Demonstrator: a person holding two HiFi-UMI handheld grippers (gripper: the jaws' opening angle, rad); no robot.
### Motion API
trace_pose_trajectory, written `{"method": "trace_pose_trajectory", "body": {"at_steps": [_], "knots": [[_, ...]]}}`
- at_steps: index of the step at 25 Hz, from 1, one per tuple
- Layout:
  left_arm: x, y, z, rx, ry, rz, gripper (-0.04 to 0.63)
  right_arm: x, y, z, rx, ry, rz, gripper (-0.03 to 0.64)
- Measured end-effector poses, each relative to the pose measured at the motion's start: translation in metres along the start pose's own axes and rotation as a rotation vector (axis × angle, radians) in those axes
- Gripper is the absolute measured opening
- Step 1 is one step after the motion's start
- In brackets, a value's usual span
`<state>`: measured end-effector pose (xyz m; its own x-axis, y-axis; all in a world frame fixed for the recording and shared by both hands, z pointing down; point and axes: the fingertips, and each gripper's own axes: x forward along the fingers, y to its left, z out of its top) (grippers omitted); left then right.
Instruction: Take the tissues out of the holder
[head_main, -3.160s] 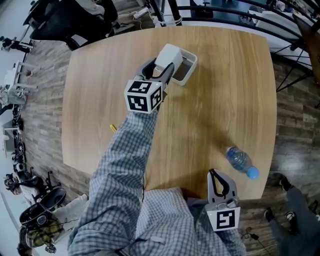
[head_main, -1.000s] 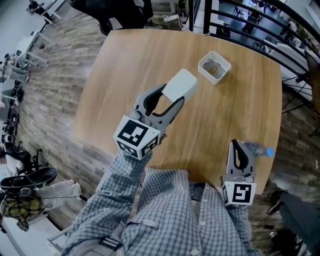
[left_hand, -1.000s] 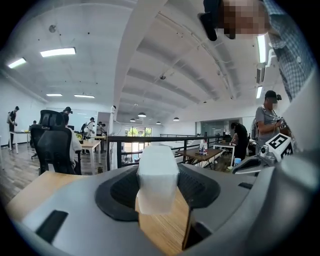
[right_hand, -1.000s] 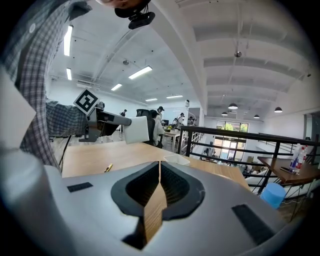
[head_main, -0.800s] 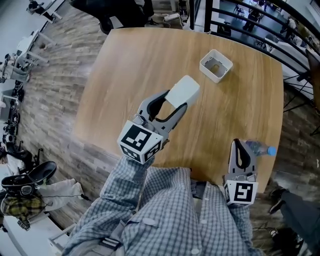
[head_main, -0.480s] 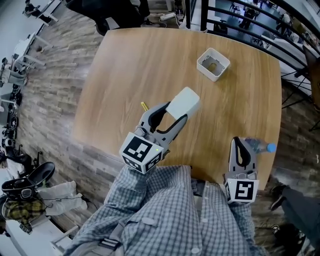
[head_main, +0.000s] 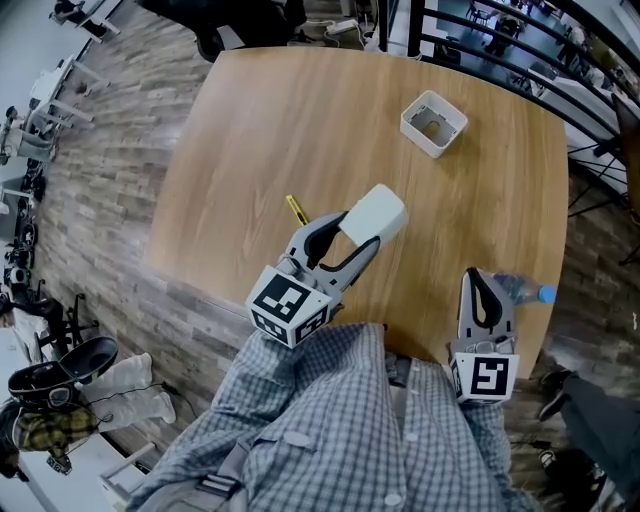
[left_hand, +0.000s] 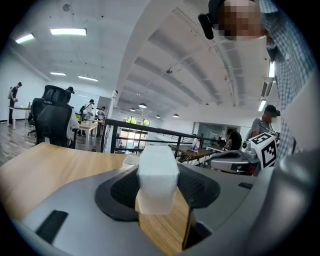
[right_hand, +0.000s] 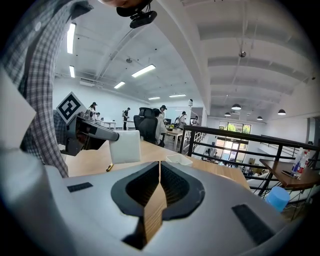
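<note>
A white tissue pack (head_main: 372, 213) is clamped between the fingers of my left gripper (head_main: 365, 225), which holds it above the table's near middle. In the left gripper view the tissue pack (left_hand: 157, 175) fills the gap between the jaws. The white holder (head_main: 420, 140) stands empty at the table's far right, well apart from the pack, and peeks out behind the pack as the holder (left_hand: 131, 160). My right gripper (head_main: 484, 283) rests shut near the front edge, with nothing in it. From the right gripper view (right_hand: 159, 175), the pack (right_hand: 125, 146) shows to the left and the holder (right_hand: 179, 160) straight ahead.
A blue-capped water bottle (head_main: 520, 291) lies by the right gripper at the table's front right corner. A small yellow stick (head_main: 297, 210) lies left of the left gripper. The round-cornered wooden table (head_main: 270, 120) has a black railing beyond its far edge.
My left gripper has drawn the tissue pack back toward me and lower, away from the holder. The yellow stick has come into view beside it. The right gripper has stayed put.
</note>
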<state>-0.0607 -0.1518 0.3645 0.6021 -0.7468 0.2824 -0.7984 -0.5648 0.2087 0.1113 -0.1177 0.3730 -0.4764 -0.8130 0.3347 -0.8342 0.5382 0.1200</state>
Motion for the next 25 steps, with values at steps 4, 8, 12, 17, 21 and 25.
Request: {"method": "trace_pose_trajectory", "body": {"at_steps": [4, 8, 12, 17, 21, 25], "knots": [[0.002, -0.001, -0.001, -0.009, 0.005, -0.01, 0.239, 0.003, 0.001, 0.0, -0.007, 0.006, 0.006, 0.02], [0.002, -0.004, -0.003, -0.013, 0.01, -0.018, 0.239, 0.002, 0.002, -0.001, 0.005, 0.004, 0.002, 0.02], [0.001, -0.006, -0.004, -0.015, 0.01, -0.025, 0.239, 0.002, 0.003, 0.001, -0.011, 0.008, 0.01, 0.02], [0.004, -0.008, -0.006, -0.018, 0.012, -0.034, 0.239, 0.001, 0.001, -0.004, -0.008, 0.019, 0.006, 0.02], [0.005, -0.01, -0.005, -0.017, 0.009, -0.044, 0.239, 0.0, 0.004, -0.01, 0.008, 0.041, 0.002, 0.02], [0.004, -0.009, -0.002, -0.028, -0.001, -0.042, 0.239, 0.004, 0.009, 0.004, 0.025, -0.023, 0.011, 0.02]]}}
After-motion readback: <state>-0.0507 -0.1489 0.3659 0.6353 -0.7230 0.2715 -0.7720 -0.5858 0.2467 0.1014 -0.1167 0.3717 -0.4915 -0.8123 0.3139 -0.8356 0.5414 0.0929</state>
